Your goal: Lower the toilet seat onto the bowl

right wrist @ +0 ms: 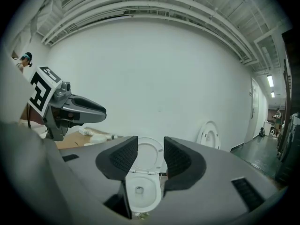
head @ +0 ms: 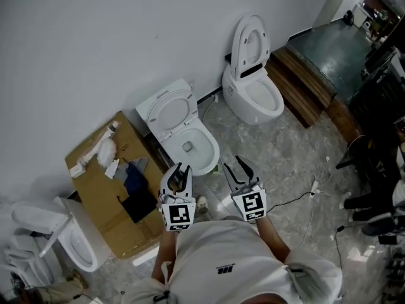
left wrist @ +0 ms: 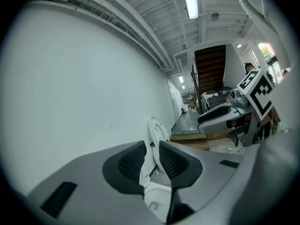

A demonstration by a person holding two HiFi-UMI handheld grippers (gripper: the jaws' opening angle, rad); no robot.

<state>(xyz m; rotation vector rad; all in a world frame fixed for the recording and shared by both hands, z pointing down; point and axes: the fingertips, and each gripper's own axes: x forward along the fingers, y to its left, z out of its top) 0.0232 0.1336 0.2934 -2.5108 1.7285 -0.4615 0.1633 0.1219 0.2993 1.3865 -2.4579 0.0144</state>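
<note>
White wall [head: 95, 43] behind, mottled floor [head: 285, 151] below. 3 toilets stand along the wall; the middle toilet [head: 183, 132], nearest the person, looks like the one in hand. Cardboard box [head: 107, 195] sits just beside it. Toilet seat [head: 169, 111] stands raised, leaning back toward the wall, clear of the bowl [head: 205, 145]; not yet lowered. Left tongs [head: 179, 171] are closed and empty. Right tongs [head: 239, 166] have jaws apart, nothing gripped. Both hang in front of the bowl, apart from the seat. Step, as judged: approach, before 1st contact. Next move likely calls for reaching to the seat's top edge, tipping it forward, then easing it down without a slam.
</note>
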